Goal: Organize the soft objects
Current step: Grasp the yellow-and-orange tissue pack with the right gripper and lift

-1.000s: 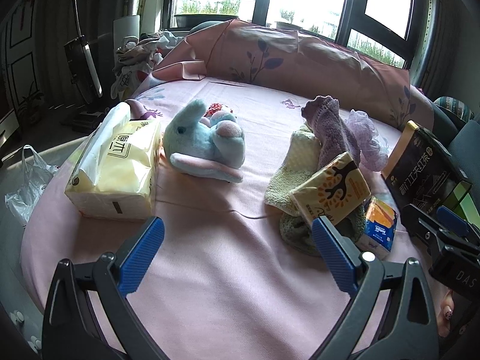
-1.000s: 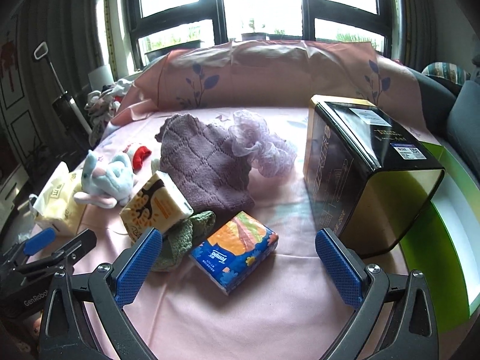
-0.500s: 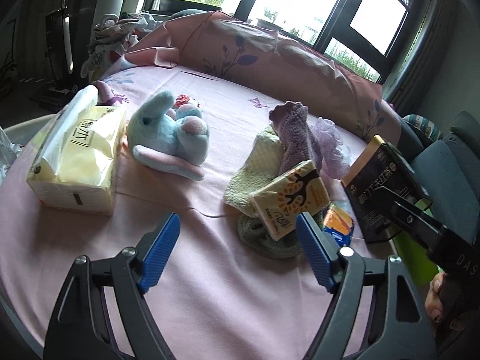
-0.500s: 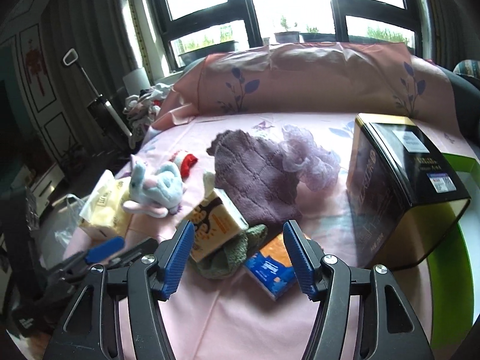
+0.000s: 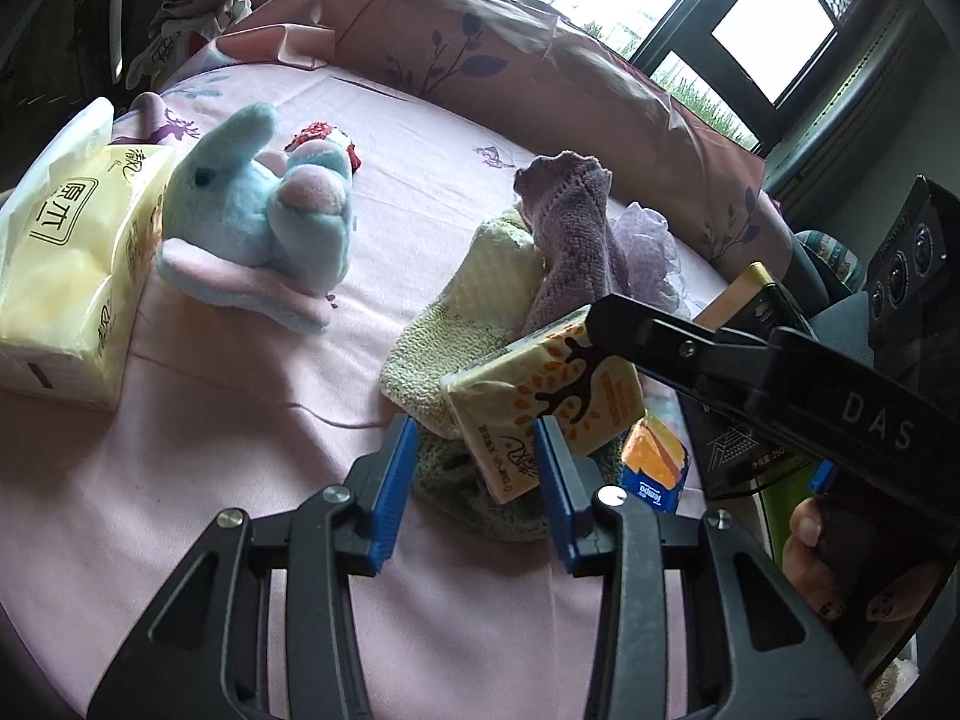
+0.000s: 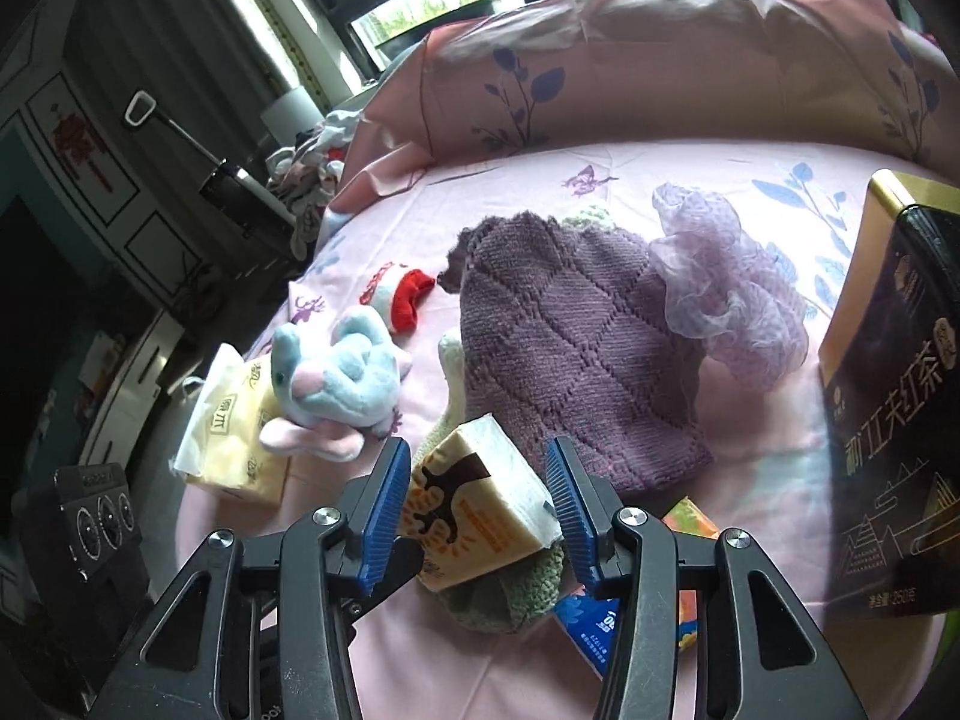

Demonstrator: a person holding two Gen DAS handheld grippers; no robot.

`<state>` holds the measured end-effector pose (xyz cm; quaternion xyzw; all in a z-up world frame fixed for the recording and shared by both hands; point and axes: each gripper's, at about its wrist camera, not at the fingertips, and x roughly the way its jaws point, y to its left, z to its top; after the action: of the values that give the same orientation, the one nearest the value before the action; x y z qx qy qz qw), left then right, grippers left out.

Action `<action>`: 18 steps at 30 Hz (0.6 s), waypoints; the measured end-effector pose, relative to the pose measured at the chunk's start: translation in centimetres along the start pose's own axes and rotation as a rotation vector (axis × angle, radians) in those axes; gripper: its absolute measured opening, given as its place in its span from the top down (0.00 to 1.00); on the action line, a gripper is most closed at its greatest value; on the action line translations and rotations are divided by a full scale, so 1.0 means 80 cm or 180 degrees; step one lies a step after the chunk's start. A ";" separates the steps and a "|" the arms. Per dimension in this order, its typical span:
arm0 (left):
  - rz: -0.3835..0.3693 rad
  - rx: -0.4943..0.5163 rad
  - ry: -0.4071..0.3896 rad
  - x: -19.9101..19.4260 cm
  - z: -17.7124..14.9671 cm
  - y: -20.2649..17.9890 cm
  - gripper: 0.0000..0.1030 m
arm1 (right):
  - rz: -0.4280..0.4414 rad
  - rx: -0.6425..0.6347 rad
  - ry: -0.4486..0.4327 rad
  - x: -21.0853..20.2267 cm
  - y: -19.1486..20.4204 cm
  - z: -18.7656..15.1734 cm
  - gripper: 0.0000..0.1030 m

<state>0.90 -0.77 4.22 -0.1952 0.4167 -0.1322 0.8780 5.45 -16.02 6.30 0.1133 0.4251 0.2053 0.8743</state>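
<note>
A small tissue pack with a tree print point(image 5: 540, 402) point(image 6: 474, 504) lies tilted on green and yellow cloths point(image 5: 474, 306) on the pink bed. My left gripper point(image 5: 474, 480) is open, half closed, its blue pads either side of the pack's near end. My right gripper point(image 6: 474, 510) is open, half closed, its pads flanking the same pack from the other side. I cannot tell if any pad touches it. A purple knitted cloth point(image 6: 570, 348) and a lilac mesh puff point(image 6: 732, 294) lie behind. A blue plush bunny point(image 5: 258, 222) point(image 6: 336, 384) lies to the left.
A large yellow tissue pack point(image 5: 66, 264) lies at the bed's left edge. A blue and orange tissue pack point(image 5: 654, 468) point(image 6: 630, 618) lies by the cloths. A black and gold box point(image 6: 894, 420) stands at the right. A red sock point(image 6: 402, 294) lies beyond the bunny. Pillows point(image 6: 660, 66) line the far side.
Both grippers have narrowed from wide open and moved in on the tree-print tissue pack, which now sits between both pairs of pads.
</note>
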 end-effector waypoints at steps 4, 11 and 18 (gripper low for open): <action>-0.0143 -0.0053 0.0090 0.010 0.003 0.001 0.63 | 0.0036 -0.0009 0.0123 0.013 -0.003 -0.003 0.51; -0.0125 0.0078 0.0049 0.007 0.003 -0.008 0.63 | 0.0109 0.0142 0.0181 0.017 -0.012 -0.006 0.51; -0.0245 0.0290 -0.0287 -0.038 0.012 -0.049 0.63 | 0.0105 0.0184 -0.0178 -0.049 0.000 -0.011 0.51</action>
<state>-0.52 -2.82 8.59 -0.1766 0.3625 -0.1757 0.8981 2.62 -17.81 8.48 0.1512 0.4043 0.2041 0.8787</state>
